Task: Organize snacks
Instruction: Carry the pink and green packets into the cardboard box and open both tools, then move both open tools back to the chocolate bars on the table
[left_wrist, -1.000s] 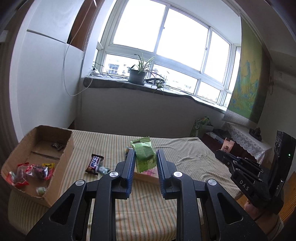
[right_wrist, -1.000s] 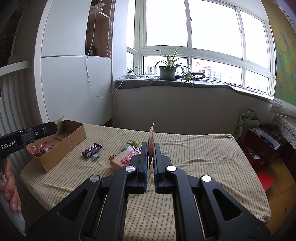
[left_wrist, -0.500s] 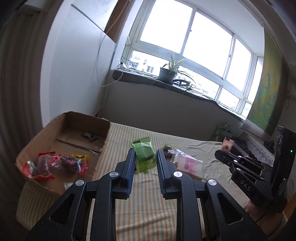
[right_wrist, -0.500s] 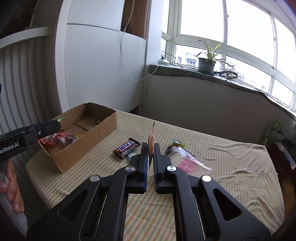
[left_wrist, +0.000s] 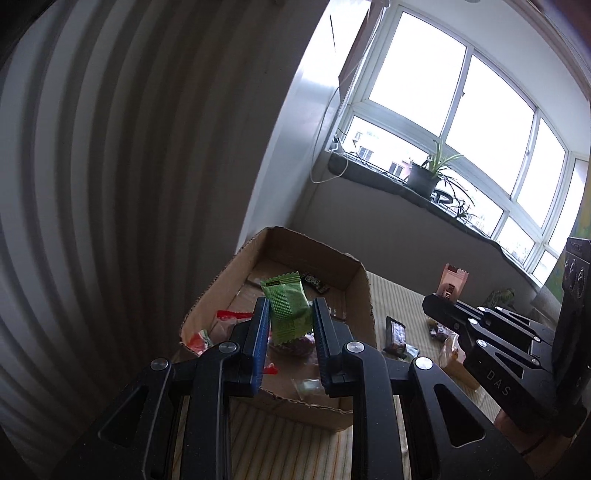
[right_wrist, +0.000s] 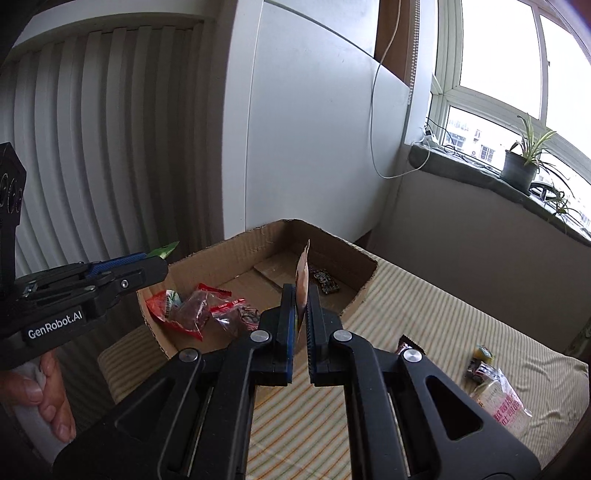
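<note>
The left gripper (left_wrist: 288, 314) pinches a green crinkle-edged foil snack packet (left_wrist: 286, 308) between its blue-padded fingers (left_wrist: 258, 328), the packet standing upright with its long axis running up and away from the fingertips, its top poking clear above them. It hangs over the open brown cardboard box (left_wrist: 360, 291) that sits at the left end of the striped cloth-covered table (left_wrist: 288, 450), above the near half of the box rather than its far wall. The right gripper (right_wrist: 302, 295) holds a thin pink-and-orange flat sachet (right_wrist: 303, 275) edge-on, its fingers pressed almost together on the lower part, the sachet also upright and seen against the box's interior; from the left wrist view this gripper looks to sit beside the box's right wall, so whether the sachet is truly above the opening I cannot tell. Inside the box lie red clear-wrapped sweets (right_wrist: 199, 306) near the front left corner and a small dark wrapped bar (right_wrist: 325, 280) toward the back. Out on the cloth, well apart from the box, remain a dark chocolate bar (left_wrist: 395, 330), a pink-printed clear bag (right_wrist: 506, 402) and a small yellow-green wrapped candy (right_wrist: 484, 352). The left gripper seems the better placed to let go: the drop turns on the green packet being straight above the box floor, so spreading the fingers there should land it inside
</note>
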